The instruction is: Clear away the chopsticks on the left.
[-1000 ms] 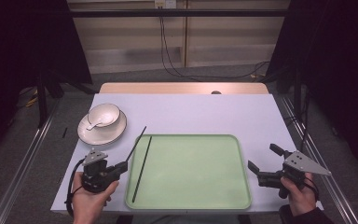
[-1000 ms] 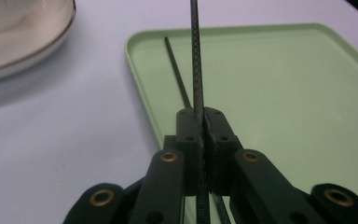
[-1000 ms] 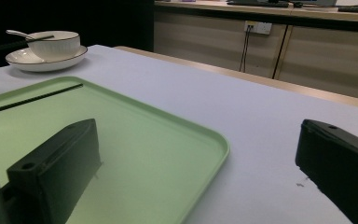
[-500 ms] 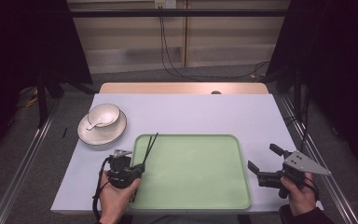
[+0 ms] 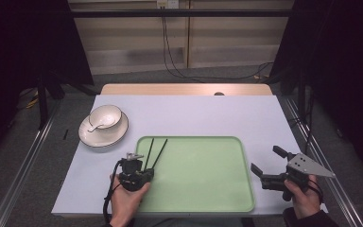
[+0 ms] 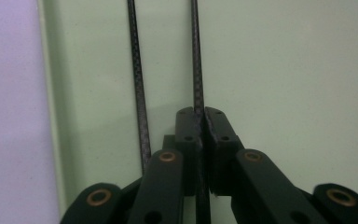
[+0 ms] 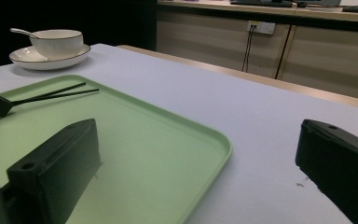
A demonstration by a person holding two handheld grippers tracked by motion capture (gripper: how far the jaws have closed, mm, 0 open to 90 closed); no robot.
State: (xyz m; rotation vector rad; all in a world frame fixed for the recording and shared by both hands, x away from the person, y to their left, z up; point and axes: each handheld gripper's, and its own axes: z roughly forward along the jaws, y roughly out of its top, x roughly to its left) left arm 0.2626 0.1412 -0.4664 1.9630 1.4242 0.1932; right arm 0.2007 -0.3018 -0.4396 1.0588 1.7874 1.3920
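Two thin black chopsticks [image 5: 157,152] lie over the left part of the pale green tray [image 5: 203,179], pointing away from me. My left gripper [image 5: 145,172] sits low at the tray's left edge, its jaws shut on the near end of one chopstick [image 6: 196,56]. They have just eased slightly, though the pads still press on it. The other chopstick [image 6: 137,70] lies loose just to its left on the tray [image 6: 284,93]. My right gripper [image 5: 267,160] rests open and empty beside the tray's right edge; in its own view the gripper [image 7: 196,140] looks across the tray [image 7: 121,140].
A white bowl [image 5: 105,116] with a spoon [image 5: 97,126] stands on a white plate [image 5: 87,135] at the back left of the white table [image 5: 208,113]. A wooden strip [image 5: 184,89] borders the far edge. Cables hang behind it.
My left hand moved right, from the table beside the tray onto the tray's left edge, carrying the chopsticks so both now lie over the tray. The right gripper stayed still.
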